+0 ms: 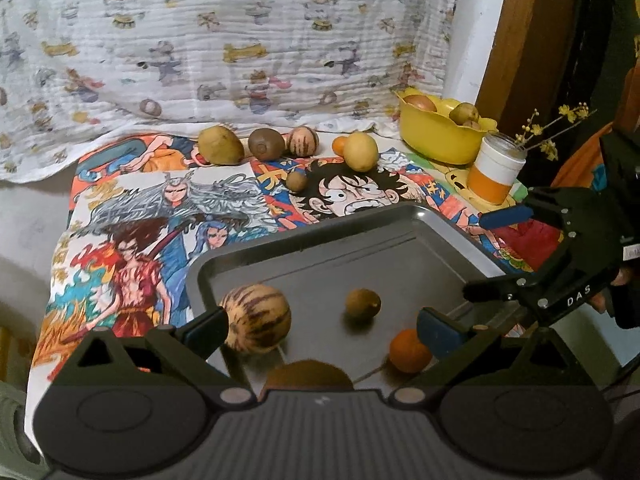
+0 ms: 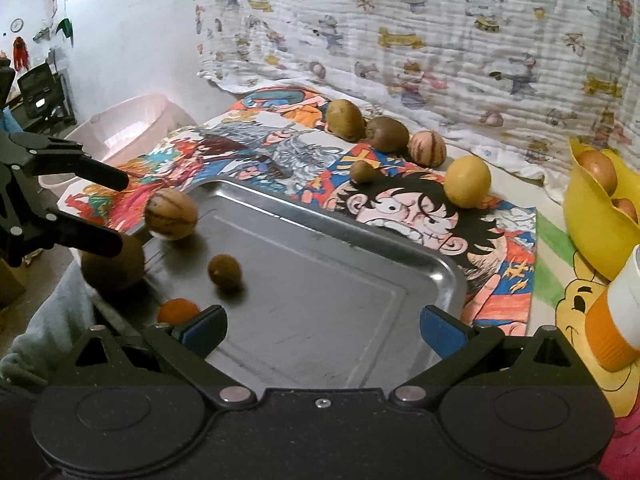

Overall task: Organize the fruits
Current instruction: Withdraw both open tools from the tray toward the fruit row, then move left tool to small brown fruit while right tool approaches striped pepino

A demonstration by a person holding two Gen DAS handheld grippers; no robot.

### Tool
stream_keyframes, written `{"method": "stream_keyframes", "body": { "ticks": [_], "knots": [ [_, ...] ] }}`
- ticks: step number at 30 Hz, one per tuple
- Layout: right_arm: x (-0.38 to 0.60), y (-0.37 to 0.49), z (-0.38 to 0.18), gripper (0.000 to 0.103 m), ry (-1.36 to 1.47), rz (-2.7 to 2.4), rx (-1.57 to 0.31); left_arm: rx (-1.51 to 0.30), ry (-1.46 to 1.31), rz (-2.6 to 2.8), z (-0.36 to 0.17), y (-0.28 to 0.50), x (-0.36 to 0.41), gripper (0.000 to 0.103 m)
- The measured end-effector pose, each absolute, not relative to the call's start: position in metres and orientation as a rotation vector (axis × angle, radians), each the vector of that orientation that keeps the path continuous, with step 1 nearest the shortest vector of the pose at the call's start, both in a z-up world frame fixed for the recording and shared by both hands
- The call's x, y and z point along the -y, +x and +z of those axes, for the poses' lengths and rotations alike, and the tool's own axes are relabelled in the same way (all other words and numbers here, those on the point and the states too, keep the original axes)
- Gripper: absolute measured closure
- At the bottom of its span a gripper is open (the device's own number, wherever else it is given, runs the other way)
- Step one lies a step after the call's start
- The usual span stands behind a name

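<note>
A metal tray point(image 1: 340, 256) point(image 2: 320, 300) holds a striped melon point(image 1: 256, 318) point(image 2: 170, 214), a small brown fruit point(image 1: 363, 304) point(image 2: 225, 272), an orange point(image 1: 410, 350) point(image 2: 178, 310) and a half-hidden kiwi point(image 1: 308, 374) point(image 2: 114, 264). My left gripper point(image 1: 323, 332) point(image 2: 112, 210) is open over the tray's near left corner, holding nothing. My right gripper point(image 2: 322, 330) point(image 1: 492, 254) is open and empty above the tray's right side. On the cloth behind lie a green-brown fruit point(image 1: 220, 145), a kiwi point(image 1: 266, 144), a striped fruit point(image 1: 303, 141), a lemon point(image 1: 360, 151) and a small brown fruit point(image 1: 297, 181).
A yellow bowl point(image 1: 440, 128) point(image 2: 592, 216) with fruit stands at the back right. Beside it is an orange-and-white jar point(image 1: 496, 168) point(image 2: 616, 320) with yellow flowers. A pink tub point(image 2: 120, 128) sits off the table's left. A printed cloth hangs behind.
</note>
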State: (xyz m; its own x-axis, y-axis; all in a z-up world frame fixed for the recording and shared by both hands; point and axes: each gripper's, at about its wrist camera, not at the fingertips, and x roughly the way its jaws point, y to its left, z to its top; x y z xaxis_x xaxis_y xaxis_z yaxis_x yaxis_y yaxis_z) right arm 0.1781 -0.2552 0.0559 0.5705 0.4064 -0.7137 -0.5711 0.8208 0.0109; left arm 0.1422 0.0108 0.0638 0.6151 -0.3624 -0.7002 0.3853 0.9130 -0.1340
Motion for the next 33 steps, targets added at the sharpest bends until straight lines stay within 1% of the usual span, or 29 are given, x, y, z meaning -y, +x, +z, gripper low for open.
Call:
{"method": "stream_keyframes", "body": {
  "ticks": [8, 20, 33],
  "knots": [
    [0.256, 0.199, 0.057, 0.001, -0.249, 0.566, -0.769, -0.815, 0.046, -0.451, 0.068, 0.166, -0.001, 0.001],
    [0.254, 0.24, 0.066, 0.001, -0.271, 0.528, -0.699, -0.818, 0.076, -0.465, 0.077, 0.222, 0.0, 0.001],
    [0.259, 0.285, 0.072, 0.001, -0.206, 0.424, -0.644, -0.809, 0.074, -0.458, 0.071, 0.276, 0.01, 0.001]
  ]
}}
